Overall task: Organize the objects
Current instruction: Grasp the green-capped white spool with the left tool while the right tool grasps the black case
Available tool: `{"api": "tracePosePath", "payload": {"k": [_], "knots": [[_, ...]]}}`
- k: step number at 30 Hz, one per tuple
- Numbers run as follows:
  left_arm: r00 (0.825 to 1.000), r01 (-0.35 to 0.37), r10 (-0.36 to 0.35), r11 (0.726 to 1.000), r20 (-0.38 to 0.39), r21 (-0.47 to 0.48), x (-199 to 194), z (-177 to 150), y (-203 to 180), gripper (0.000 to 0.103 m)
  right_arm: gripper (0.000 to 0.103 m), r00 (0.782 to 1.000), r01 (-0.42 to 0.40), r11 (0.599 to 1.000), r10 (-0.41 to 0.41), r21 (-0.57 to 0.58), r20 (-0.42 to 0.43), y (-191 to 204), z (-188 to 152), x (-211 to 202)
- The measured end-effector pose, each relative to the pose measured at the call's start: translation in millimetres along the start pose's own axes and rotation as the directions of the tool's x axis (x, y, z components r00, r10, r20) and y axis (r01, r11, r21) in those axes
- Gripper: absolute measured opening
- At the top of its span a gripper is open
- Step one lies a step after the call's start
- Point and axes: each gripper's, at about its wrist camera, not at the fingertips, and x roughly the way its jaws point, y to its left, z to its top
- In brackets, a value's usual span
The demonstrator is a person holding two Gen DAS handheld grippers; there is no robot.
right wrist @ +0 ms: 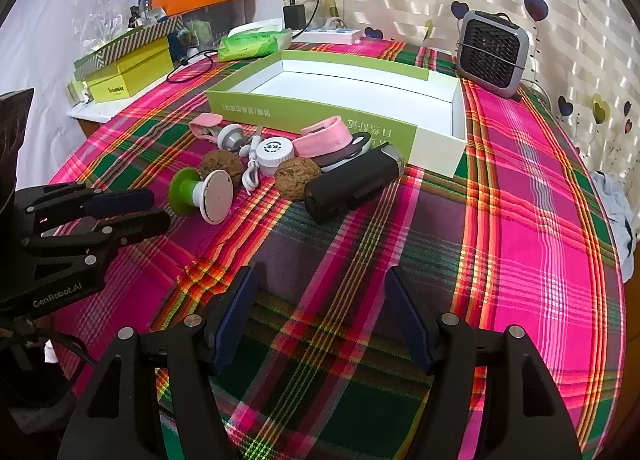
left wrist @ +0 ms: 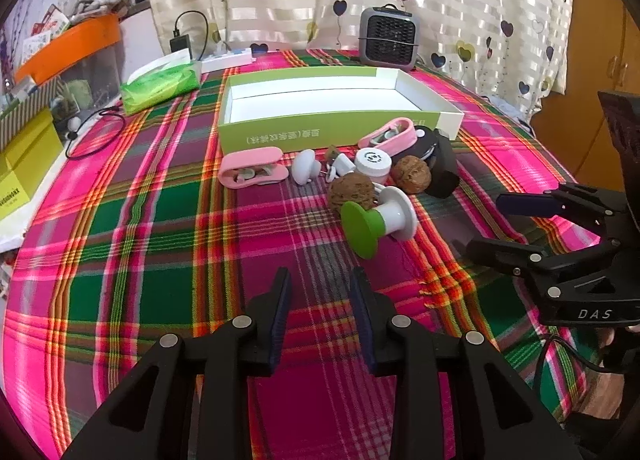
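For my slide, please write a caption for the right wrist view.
Open right tool hovers over plaid cloth; small items lie before the empty green box.

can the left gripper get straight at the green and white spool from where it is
Probably yes. The left gripper is open and empty, and only bare tablecloth lies between it and the spool. A walnut sits right behind the spool, so it may get nudged.
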Motion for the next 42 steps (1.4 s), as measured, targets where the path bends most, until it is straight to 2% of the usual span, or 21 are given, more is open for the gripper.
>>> {"api": "tracePosePath", "payload": {"k": [10,18,31,42], "knots": [[0.998,0.057,-0.056,0.998,0.020,-0.013,-6,5,-13,0.038,0.067,1.000,-0.007,1.000,0.007,0.015,0.025,-5,-3,-9],[0.997,0.081,-0.081,0.997,0.015,-0.001,1,17,-29,0.038,0.067,0.999,-0.010,0.999,0.008,0.037,0.049,-14,0,-14],[0.998,0.067,-0.067,0.996,0.004,-0.062,13,30,-26,0.038,0.067,0.996,-0.024,0.994,0.015,0.104,0.088,-15,21,-7],[0.999,0.041,-0.042,0.997,-0.026,-0.070,25,32,-18,0.038,0.067,0.999,0.013,0.990,-0.019,0.140,0.040,-21,37,16]]}}
